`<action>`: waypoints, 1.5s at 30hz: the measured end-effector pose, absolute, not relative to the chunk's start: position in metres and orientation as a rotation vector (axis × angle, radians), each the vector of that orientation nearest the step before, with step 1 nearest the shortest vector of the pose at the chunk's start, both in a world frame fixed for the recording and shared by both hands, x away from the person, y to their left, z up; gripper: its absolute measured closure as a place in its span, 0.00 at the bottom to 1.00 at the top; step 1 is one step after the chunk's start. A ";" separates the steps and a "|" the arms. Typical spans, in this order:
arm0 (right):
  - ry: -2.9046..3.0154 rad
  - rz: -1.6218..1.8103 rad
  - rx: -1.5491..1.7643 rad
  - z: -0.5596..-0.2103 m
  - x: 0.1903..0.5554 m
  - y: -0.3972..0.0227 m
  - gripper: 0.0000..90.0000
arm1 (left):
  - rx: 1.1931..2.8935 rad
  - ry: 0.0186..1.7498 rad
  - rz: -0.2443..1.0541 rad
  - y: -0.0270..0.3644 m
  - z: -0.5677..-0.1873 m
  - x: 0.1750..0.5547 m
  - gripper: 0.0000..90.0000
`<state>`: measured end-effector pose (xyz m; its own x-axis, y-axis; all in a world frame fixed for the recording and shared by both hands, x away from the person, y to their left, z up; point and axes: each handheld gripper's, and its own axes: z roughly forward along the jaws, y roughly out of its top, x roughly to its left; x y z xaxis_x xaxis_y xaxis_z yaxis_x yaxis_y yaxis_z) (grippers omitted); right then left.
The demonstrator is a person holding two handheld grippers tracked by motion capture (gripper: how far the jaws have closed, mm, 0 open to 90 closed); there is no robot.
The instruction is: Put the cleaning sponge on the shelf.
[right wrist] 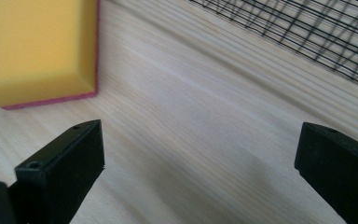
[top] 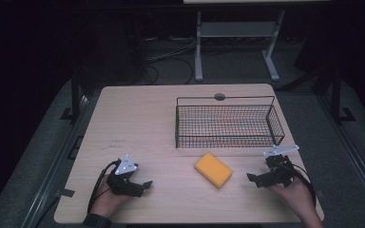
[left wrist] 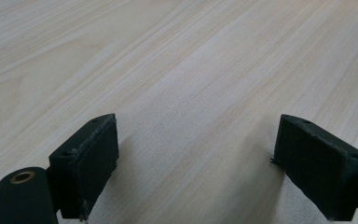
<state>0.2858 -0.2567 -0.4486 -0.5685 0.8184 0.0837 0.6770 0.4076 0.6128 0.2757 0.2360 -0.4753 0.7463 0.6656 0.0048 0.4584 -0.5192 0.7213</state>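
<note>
Yellow sponge (top: 213, 170) flat on the table (top: 138, 118), near the front edge right of centre, just in front of the wire basket (top: 228, 124) by the back right corner. Left gripper (top: 145, 185) low at front left, jaws wide apart, holding nothing, bare wood between. Right gripper (top: 253, 179) near front right corner, jaws wide apart, empty, aimed toward sponge, not touching.

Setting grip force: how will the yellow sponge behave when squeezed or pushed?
The sponge looks like soft foam, so it probably squashes and weighs little. It lies flat on the table, so a push should slide it, not roll it. Its thin pink underside may be rougher.
</note>
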 end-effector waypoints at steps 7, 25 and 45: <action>2.477 0.893 1.308 -0.440 0.288 -0.248 0.01 | 2.207 0.848 0.367 0.236 -0.475 0.275 0.14; 2.573 0.896 1.202 -0.420 0.294 -0.213 0.01 | 2.200 0.857 0.371 0.235 -0.476 0.275 0.14; 2.644 0.889 1.101 -0.410 0.307 -0.174 0.01 | 2.199 0.856 0.370 0.235 -0.476 0.275 0.14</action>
